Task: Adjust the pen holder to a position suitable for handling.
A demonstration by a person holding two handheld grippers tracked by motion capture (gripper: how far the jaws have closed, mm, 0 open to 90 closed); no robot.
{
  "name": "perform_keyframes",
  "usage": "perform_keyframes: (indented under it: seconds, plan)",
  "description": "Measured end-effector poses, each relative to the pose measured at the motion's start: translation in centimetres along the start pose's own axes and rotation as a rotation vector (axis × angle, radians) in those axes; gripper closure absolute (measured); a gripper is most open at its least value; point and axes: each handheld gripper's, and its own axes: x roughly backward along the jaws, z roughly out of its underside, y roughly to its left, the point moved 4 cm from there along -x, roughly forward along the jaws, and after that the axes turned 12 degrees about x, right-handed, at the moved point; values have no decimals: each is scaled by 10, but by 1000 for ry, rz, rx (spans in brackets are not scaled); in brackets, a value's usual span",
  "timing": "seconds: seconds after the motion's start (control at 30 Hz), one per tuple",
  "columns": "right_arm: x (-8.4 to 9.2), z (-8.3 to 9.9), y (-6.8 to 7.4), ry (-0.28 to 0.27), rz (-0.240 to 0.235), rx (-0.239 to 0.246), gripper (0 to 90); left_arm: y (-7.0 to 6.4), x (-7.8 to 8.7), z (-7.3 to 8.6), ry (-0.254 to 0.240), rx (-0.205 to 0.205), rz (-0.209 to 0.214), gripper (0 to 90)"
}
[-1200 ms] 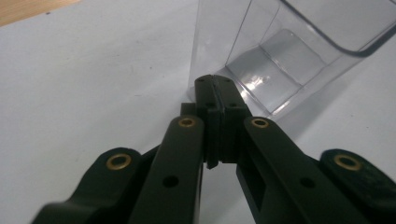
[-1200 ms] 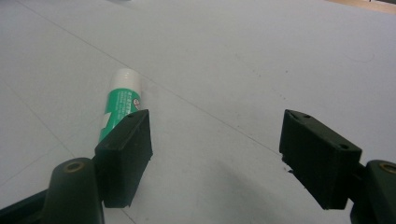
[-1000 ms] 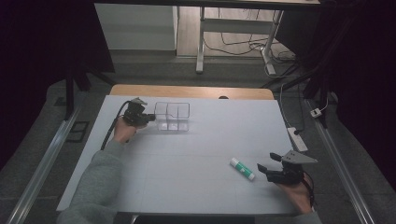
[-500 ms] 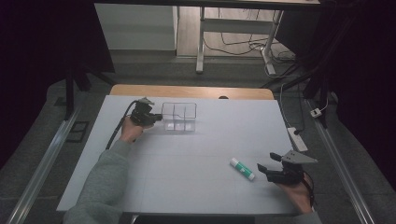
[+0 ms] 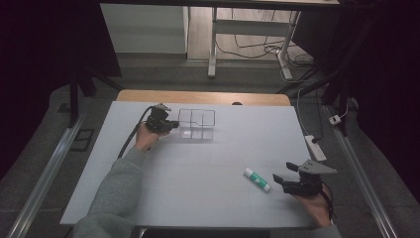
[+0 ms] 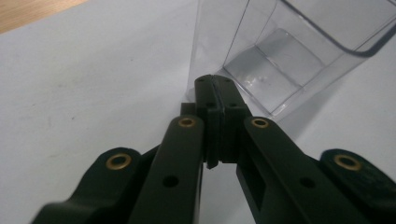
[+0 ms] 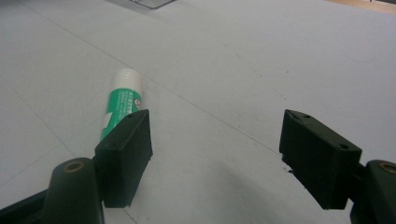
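Clear plastic organizer box (image 5: 197, 124) sits far left of centre on the desk (image 5: 208, 198), dragged slightly right within the last second by the left gripper (image 5: 174, 124), clamped on its near-left wall. The right gripper (image 5: 286, 173), open, waits beside a glue stick (image 5: 257, 179). The pinched wall edge is hidden between the jaws.

A clear plastic box (image 5: 197, 124) and a green-and-white glue stick (image 5: 257, 179) lie on a pale grey table (image 5: 208, 198), beside 2 black grippers.
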Motion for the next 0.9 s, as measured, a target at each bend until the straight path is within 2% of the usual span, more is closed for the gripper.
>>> perform_keyframes:
  seconds: [0.23,0.63,0.73,0.9]
  plan:
    - [0,0,0,0,1,1,254,-8,-5,-3,5,-10,8,887]
    - [1,0,0,2,2,2,254,-11,-8,-4,3,-8,14,886]
    - [1,0,0,1,3,2,254,-10,-5,-5,-2,-12,-1,885]
    - [2,0,0,-3,4,1,254,-9,11,-1,-21,-16,-15,886]
